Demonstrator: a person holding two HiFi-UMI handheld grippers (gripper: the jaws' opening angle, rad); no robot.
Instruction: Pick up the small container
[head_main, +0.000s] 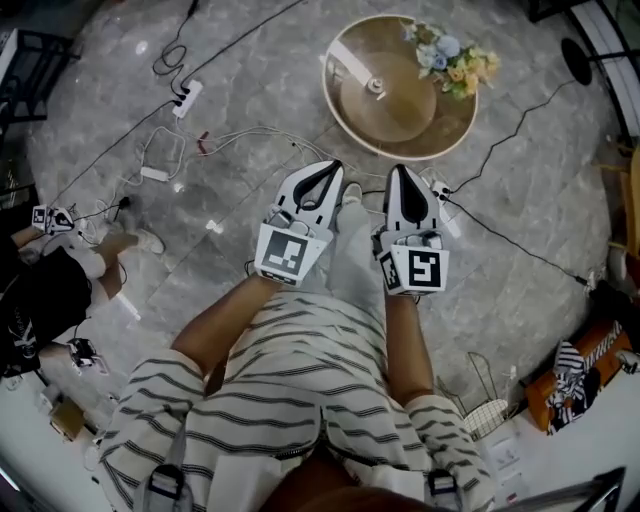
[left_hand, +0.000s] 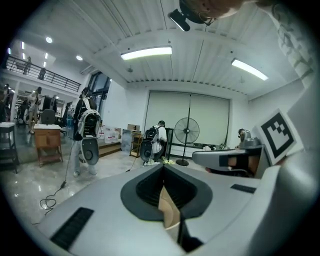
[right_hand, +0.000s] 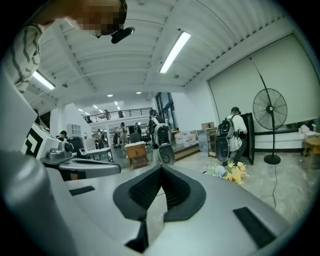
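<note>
A small pale container (head_main: 376, 86) stands near the middle of a round wooden table (head_main: 400, 135) on the floor ahead of me. A bunch of flowers (head_main: 452, 58) lies at the table's far right rim, and a white flat object (head_main: 350, 62) lies on its left side. I hold both grippers at waist height, pointing forward, well short of the table. The left gripper (head_main: 322, 172) (left_hand: 163, 168) has its jaws closed tip to tip with nothing between them. The right gripper (head_main: 398, 175) (right_hand: 160, 169) is shut and empty as well. The flowers (right_hand: 227, 171) also show in the right gripper view.
Cables and a power strip (head_main: 186, 98) lie across the grey stone floor to the left. A seated person (head_main: 45, 290) is at the far left. A wire basket (head_main: 487, 402) and an orange bag (head_main: 590, 372) sit at the lower right. A standing fan (right_hand: 270, 111) and people with backpacks are farther off.
</note>
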